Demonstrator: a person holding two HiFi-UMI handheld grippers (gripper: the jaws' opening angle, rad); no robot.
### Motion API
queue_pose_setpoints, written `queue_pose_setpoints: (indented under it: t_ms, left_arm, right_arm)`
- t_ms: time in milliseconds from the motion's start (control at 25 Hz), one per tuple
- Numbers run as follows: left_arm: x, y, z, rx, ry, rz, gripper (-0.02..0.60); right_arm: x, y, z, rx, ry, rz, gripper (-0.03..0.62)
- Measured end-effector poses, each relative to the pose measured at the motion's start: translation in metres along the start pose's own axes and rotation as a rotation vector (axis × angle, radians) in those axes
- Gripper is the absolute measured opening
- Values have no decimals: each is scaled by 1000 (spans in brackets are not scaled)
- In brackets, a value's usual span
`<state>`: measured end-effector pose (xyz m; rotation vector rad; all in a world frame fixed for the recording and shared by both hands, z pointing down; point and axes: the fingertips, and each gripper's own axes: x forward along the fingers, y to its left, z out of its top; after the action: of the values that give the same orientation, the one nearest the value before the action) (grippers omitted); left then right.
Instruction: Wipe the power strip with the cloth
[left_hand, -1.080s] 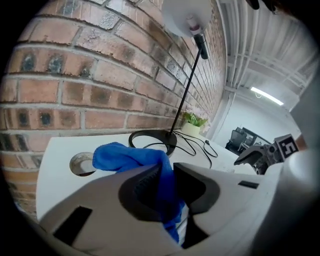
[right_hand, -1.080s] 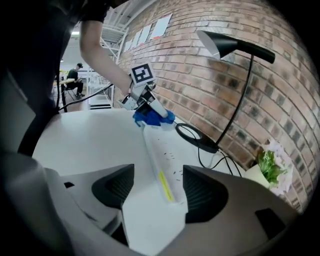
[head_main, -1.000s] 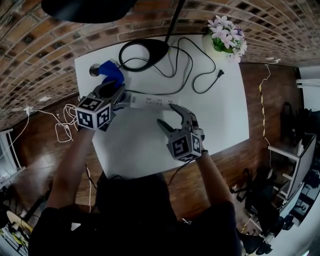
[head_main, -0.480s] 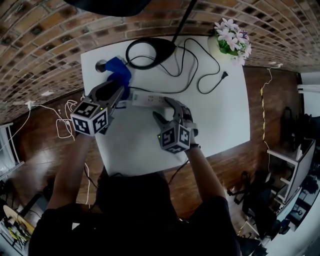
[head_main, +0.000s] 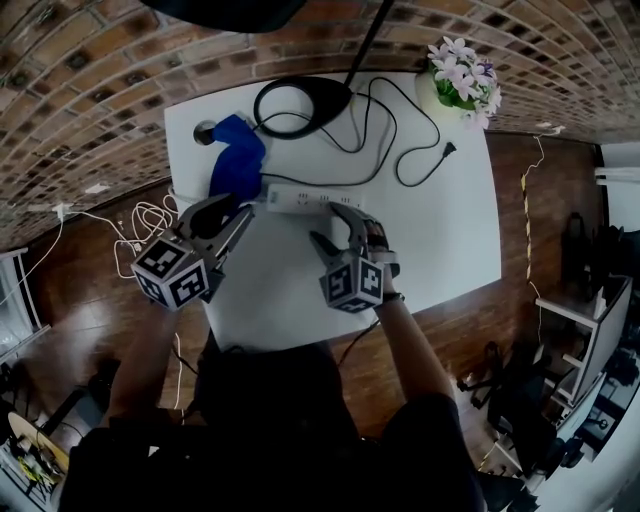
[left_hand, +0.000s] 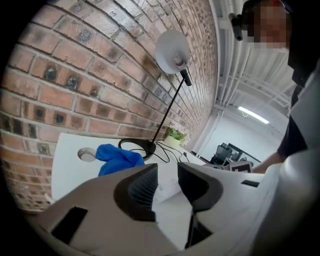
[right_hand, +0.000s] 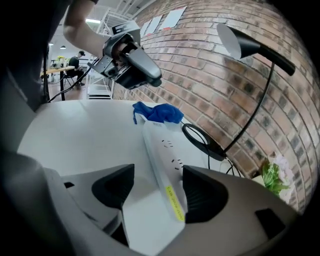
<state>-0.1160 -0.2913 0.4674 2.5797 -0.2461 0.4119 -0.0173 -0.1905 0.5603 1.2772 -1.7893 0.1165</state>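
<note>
The white power strip (head_main: 300, 200) (right_hand: 162, 150) lies across the middle of the white table (head_main: 420, 230). A crumpled blue cloth (head_main: 237, 160) (left_hand: 117, 157) (right_hand: 157, 112) rests at the strip's left end, with nothing holding it. My left gripper (head_main: 240, 207) (left_hand: 167, 172) hangs open just short of the cloth. Its jaws have just opened wider and nothing is between them. My right gripper (head_main: 327, 225) (right_hand: 157, 185) is open and straddles the strip's right end. One pad is close beside the strip; the other stands off it.
A black lamp base (head_main: 300, 100) with a looping black cord and plug (head_main: 447, 150) sits behind the strip. A flower pot (head_main: 458, 80) stands at the far right corner. A round hole (head_main: 205, 132) lies by the cloth. The brick wall runs behind the table.
The left gripper has pulled back from the cloth toward the near left edge, leaving the cloth on the table. The right gripper has moved up to the strip's right end.
</note>
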Motion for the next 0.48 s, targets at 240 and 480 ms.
queue_pose_setpoints:
  t_ms: [240,480]
  left_arm:
    - [11,-16,-28,-27,45,-72,138]
    - [13,-27,-25,-14,45,-96,137]
  right_arm:
    - [-8,-4,-3,92,-22,-6,313]
    - [-22,-5,5,81,-47,-21,313]
